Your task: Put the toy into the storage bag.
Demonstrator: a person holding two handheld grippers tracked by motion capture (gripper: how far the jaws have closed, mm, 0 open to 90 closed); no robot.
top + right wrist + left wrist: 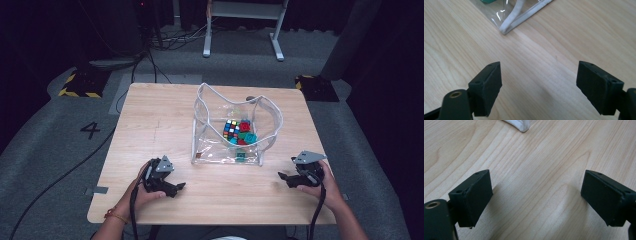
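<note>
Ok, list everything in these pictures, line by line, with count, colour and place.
light wooden table: one, pale wood, centre of the high view.
clear plastic bag with white piping: one, transparent, standing open on the table's middle, ahead of both grippers.
multicoloured puzzle cube: one, inside the bag.
small red and teal toys: several, exact count unclear, inside the bag beside the cube.
white metal frame: one, on the grey floor beyond the table.
yellow-and-black striped pads: two, on the floor past the table's far corners.
left gripper: black, jaws apart, near table edge.
right gripper: black, jaws apart, near table edge.
</note>
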